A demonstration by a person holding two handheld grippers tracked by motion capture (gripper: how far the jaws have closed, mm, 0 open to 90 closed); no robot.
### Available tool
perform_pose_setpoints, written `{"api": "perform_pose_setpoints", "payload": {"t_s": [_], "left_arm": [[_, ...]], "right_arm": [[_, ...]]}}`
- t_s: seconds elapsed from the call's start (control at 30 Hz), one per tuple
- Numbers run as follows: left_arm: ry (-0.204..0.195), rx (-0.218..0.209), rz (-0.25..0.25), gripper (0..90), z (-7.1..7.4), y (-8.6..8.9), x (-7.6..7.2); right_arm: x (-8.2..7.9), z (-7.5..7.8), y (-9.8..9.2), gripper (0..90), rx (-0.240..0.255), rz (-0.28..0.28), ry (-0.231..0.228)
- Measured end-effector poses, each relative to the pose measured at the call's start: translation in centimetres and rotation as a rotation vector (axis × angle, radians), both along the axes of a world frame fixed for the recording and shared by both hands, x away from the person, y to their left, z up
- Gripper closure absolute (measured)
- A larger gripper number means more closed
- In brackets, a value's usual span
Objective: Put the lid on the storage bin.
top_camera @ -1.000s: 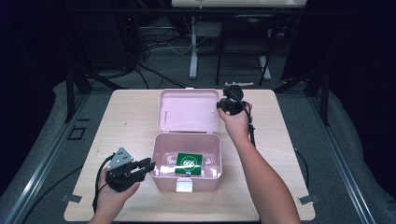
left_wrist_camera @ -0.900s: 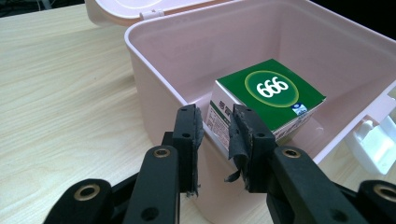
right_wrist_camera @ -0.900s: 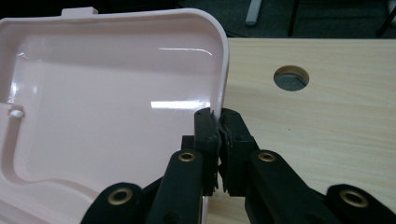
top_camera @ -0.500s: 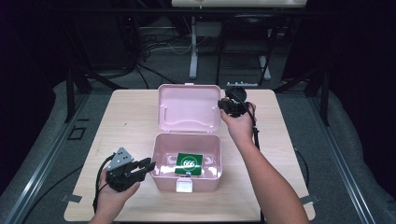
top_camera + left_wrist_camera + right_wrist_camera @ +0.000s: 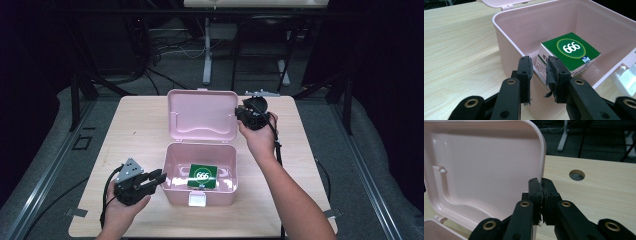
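Box: I am seeing a pink box [image 5: 200,175] sitting open near the front middle of the bench [image 5: 135,125], its lid [image 5: 202,116] standing up behind it.
Carton: a green carton [image 5: 569,53] is lying inside the box, leaning toward the wall nearest my left hand-held gripper.
Writing: the left gripper view is giving me "666" in white inside a ring on the carton's top; the small print on its side is too fine to read.
Left hand-held gripper [image 5: 539,75]: its jaws are standing a little apart with the box's near wall between them, not pinching it as far as I can tell.
Right hand-held gripper [image 5: 541,187]: its jaws are pressing together on the lid's side edge.
Right gripper view extra: a round hole [image 5: 576,175] is showing in the bench beyond the lid.
Latch: a white latch [image 5: 197,200] is sitting on the box front.
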State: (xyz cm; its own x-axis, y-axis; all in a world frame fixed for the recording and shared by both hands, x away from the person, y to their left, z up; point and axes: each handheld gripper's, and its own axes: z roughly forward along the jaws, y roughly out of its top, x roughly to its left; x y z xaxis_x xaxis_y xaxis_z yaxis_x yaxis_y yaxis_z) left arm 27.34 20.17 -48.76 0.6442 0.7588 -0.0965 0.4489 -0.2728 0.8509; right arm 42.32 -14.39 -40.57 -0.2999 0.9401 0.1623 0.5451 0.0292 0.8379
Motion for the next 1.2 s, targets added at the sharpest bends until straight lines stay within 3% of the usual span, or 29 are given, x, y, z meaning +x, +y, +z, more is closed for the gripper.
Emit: {"api": "perform_pose_setpoints", "payload": {"t_s": [0.57, 0.87, 1.07, 1.2], "left_arm": [[0.007, -0.005, -0.002, 73.6, 0.1, -0.1, -0.3], [0.008, -0.004, -0.001, 73.5, 0.1, 0.0, -0.3], [0.008, -0.007, 0.001, 73.5, 0.1, -0.1, -0.4], [0.01, -0.007, 0.003, 73.4, 0.1, -0.1, -0.4]], "right_arm": [[-2.9, 0.2, 0.1, 87.7, -0.015, 0.02, -0.106], [-4.8, 0.3, 0.4, 87.6, -0.054, 0.025, -0.169], [-6.0, -0.2, 0.3, 87.7, -0.042, 0.026, -0.209], [-6.9, -0.1, 0.6, 87.6, -0.067, 0.025, -0.229]]}}
